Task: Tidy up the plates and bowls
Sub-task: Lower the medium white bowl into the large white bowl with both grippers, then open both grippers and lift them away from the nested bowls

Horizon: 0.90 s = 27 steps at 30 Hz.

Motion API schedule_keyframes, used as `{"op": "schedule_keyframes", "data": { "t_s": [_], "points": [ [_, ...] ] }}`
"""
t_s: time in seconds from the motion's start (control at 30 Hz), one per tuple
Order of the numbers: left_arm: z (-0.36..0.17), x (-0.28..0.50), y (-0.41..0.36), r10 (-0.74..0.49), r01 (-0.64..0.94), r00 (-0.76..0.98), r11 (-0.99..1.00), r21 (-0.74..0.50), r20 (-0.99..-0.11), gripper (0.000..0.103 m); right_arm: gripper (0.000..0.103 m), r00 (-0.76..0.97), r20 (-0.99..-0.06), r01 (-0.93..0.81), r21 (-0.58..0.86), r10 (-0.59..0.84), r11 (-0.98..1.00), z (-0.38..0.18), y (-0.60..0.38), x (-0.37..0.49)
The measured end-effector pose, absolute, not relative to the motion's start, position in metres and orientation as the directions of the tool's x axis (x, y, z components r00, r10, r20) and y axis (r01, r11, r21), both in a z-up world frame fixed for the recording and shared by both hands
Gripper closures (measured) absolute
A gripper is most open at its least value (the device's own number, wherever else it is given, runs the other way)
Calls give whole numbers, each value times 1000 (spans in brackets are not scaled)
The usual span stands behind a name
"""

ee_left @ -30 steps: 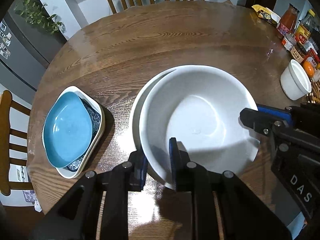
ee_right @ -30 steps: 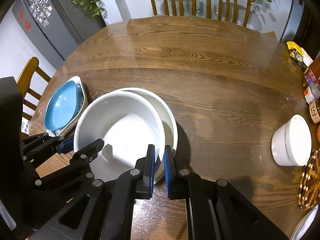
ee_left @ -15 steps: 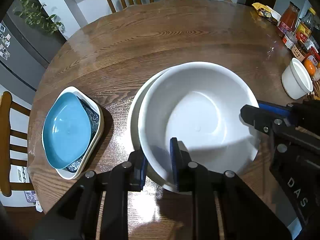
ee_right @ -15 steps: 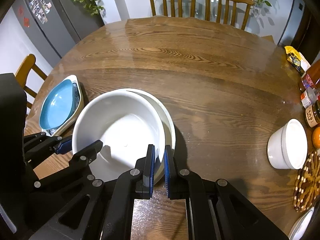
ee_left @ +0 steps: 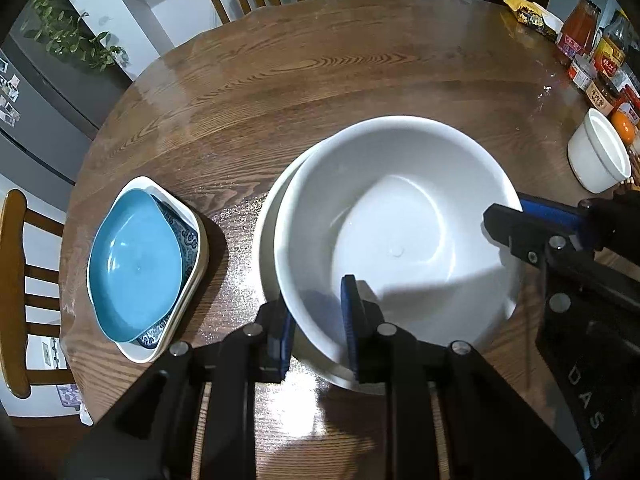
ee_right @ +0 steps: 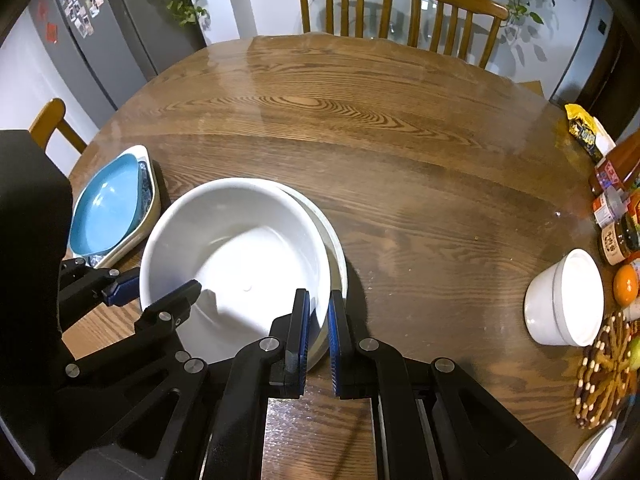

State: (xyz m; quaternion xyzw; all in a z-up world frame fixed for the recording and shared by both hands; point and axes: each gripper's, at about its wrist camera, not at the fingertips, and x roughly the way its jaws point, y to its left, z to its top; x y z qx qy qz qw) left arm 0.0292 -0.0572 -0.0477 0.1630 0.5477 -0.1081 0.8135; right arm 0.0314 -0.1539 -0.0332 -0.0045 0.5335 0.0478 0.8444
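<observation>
A large white bowl [ee_left: 400, 224] [ee_right: 240, 248] sits over a white plate [ee_left: 266, 224] [ee_right: 338, 256] on the round wooden table [ee_right: 360, 140]. My left gripper [ee_left: 318, 330] is shut on the bowl's near-left rim, one finger inside and one outside. My right gripper [ee_right: 319, 316] is shut on the bowl's right rim in the same way; it also shows in the left wrist view [ee_left: 516, 220]. The bowl looks slightly raised and offset from the plate. A blue dish [ee_left: 134, 264] [ee_right: 106, 204] lies stacked in a patterned dish and a white square dish at the left.
A small white cup [ee_left: 598, 156] [ee_right: 566, 298] stands at the right, beside jars and sauce bottles [ee_left: 600, 64], an orange [ee_right: 625, 284] and a woven trivet [ee_right: 604, 368]. A snack packet [ee_right: 588, 132] lies at the far right. Chairs [ee_right: 396, 4] ring the table.
Both grippers have kept their hold on the white bowl. The bowl has shifted a little up and away relative to the plate under it; the table looks slightly farther off.
</observation>
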Motion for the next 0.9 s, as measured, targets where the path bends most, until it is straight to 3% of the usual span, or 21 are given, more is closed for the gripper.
{"op": "schedule_keyframes", "data": {
  "t_s": [0.47, 0.7, 0.9],
  "points": [
    [-46, 31, -55, -1, 345, 380, 928, 141, -925, 81, 94, 438, -896, -80, 40, 71, 996, -31, -152, 32],
    [-42, 27, -58, -5, 354, 391, 924, 145, -920, 71, 94, 443, -893, -81, 48, 79, 996, -28, -156, 30],
    [-42, 29, -55, -7, 357, 392, 923, 145, -920, 71, 94, 440, -895, -81, 46, 78, 996, -29, -156, 30]
  ]
}}
